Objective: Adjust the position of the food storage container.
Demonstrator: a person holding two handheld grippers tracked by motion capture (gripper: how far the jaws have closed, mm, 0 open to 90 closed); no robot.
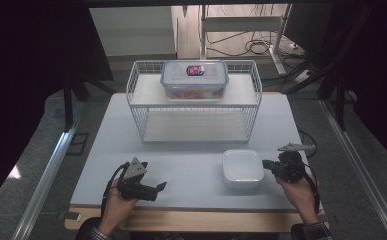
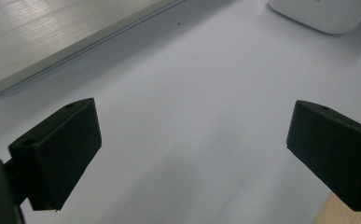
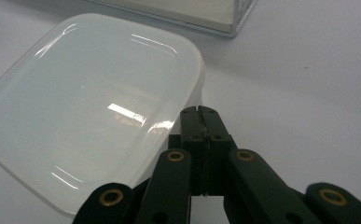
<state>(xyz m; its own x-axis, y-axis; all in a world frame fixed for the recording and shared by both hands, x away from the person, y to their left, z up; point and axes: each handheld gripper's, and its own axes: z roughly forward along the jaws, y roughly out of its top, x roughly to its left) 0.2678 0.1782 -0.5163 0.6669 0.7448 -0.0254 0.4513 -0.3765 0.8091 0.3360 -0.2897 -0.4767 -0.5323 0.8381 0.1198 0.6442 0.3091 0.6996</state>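
A white lidded square container [image 1: 242,168] [image 3: 89,107] lies on the pale table near its front right. My right gripper [image 1: 266,164] [image 3: 199,110] is shut with nothing between its jaws, its tips right beside the container's right edge. My left gripper [image 1: 162,186] [image 2: 192,140] rests at the front left, jaws wide open over bare table and holding nothing. A corner of the white container [image 2: 325,14] shows at the top right of the left gripper view.
A white wire shelf rack [image 1: 193,102] stands at the back middle of the table, with a clear lidded food box [image 1: 194,79] on its upper shelf. Its lower shelf board [image 2: 52,37] [image 3: 201,11] lies low on the table. A wooden edge [image 1: 191,220] runs along the front.
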